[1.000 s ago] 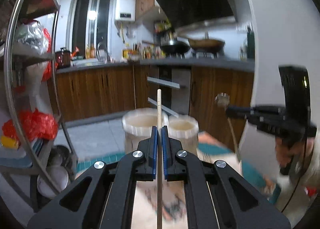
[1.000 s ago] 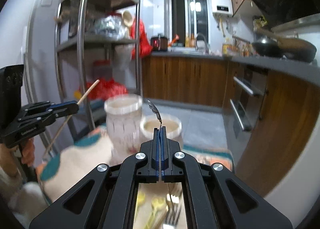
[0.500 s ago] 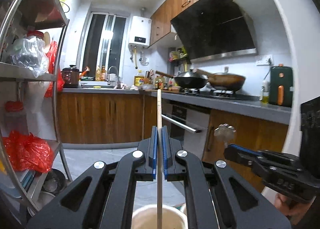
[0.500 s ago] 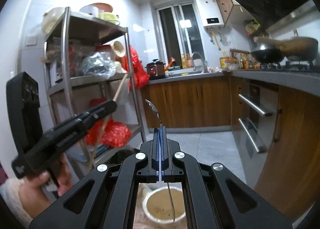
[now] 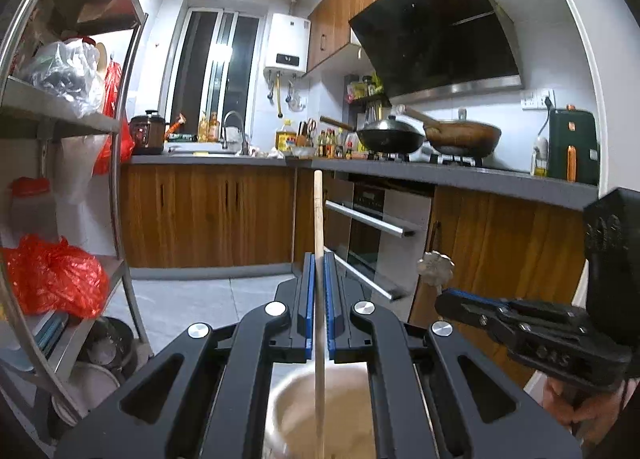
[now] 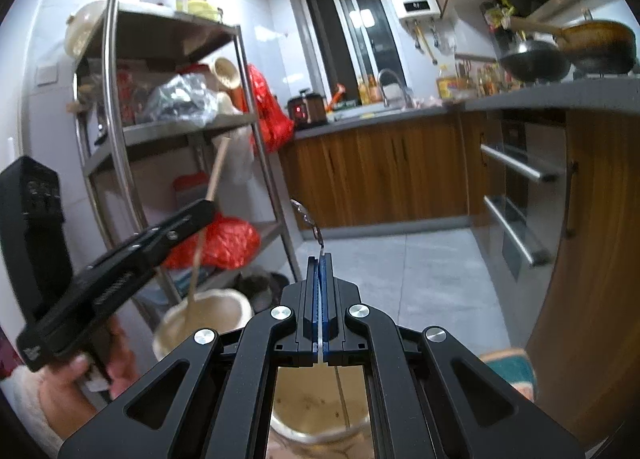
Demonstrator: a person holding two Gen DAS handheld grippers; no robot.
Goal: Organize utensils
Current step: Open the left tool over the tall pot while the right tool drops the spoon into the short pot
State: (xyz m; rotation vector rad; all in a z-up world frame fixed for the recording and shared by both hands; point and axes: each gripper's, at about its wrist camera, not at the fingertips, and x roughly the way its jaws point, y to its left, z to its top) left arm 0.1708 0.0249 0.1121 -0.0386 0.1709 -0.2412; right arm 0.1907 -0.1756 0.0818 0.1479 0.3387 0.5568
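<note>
Risk: my left tool (image 5: 318,283), clamped on the chopstick (image 5: 318,215), could release off-centre so the stick tips past the jar (image 5: 320,415) rim. My right tool (image 6: 320,283), pinched shut on the spoon (image 6: 306,217) handle, hangs over the second jar (image 6: 320,411); its bowl end is probably inside, blurred. Both tools point level, utensils upright.

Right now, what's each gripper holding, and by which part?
Left gripper is shut on a chopstick, gripped partway along its shaft, lower end in a jar. Right gripper is shut on a metal utensil, gripped along its thin handle.
</note>
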